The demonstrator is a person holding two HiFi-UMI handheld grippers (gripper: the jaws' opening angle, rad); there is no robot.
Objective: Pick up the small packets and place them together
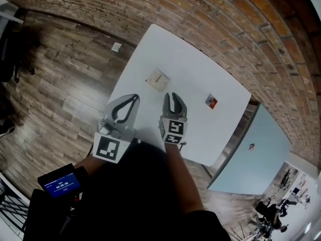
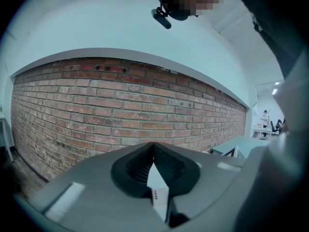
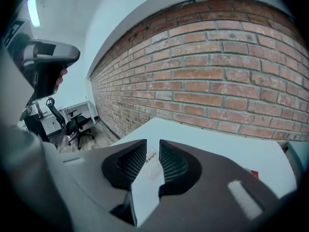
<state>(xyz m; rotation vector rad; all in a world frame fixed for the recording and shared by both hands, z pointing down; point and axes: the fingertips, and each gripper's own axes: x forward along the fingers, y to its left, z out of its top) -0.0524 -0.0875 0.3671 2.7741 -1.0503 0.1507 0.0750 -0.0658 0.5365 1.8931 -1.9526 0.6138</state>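
Left gripper view: packet (image 2: 160, 191) mostly hidden inside left tool (image 2: 153, 146)

Brick wall (image 1: 225, 24) runs behind the surface (image 1: 190, 79); wood floor (image 1: 60, 84) lies left of it; a pale blue table (image 1: 256, 154) stands right.

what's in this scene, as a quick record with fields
surface: white rectangular table
lying on it: pale translucent square packet; red-and-white small packet
spacing: the two lie well apart
left claw: shut on a small white printed packet
right claw: open, nothing gripped, lined up with the pale translucent square packet
task state: packets not yet together
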